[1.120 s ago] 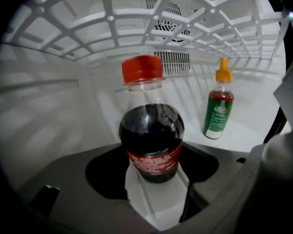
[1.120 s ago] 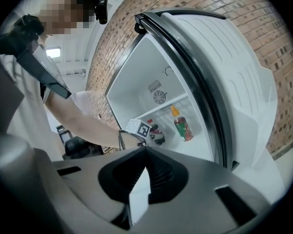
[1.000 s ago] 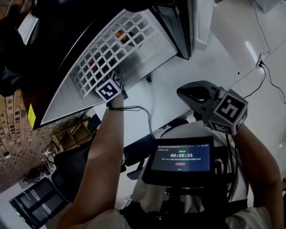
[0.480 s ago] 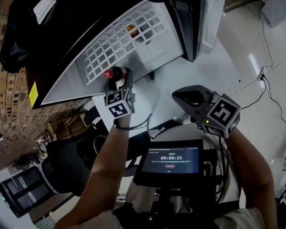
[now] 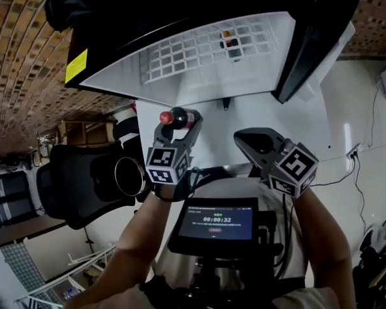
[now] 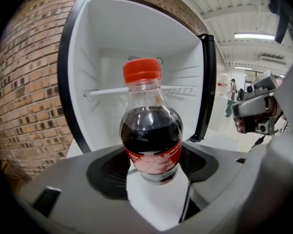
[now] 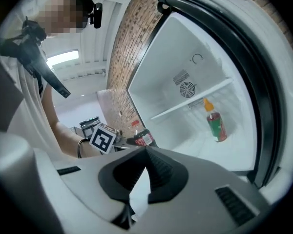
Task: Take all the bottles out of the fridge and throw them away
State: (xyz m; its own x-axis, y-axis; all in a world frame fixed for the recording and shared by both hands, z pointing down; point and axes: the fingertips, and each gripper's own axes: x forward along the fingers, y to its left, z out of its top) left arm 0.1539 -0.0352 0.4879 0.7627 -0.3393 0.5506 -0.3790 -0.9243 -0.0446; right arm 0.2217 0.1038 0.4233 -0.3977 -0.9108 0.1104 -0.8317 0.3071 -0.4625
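Cola bottle (image 6: pixel 151 135) pinched in left tongs (image 5: pixel 178 122) before open fridge (image 7: pixel 185 52); right tongs (image 7: pixel 146 152) pressed together, empty; orange-capped bottle (image 7: pixel 216 123) inside.

Red-capped bottle (image 6: pixel 151 145) of dark cola, white fridge (image 6: pixel 136 38), brown brick wall (image 6: pixel 29 91).

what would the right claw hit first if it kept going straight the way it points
Probably the red-capped plastic cola bottle in the left claw, just beyond the right claw; depth is unclear.
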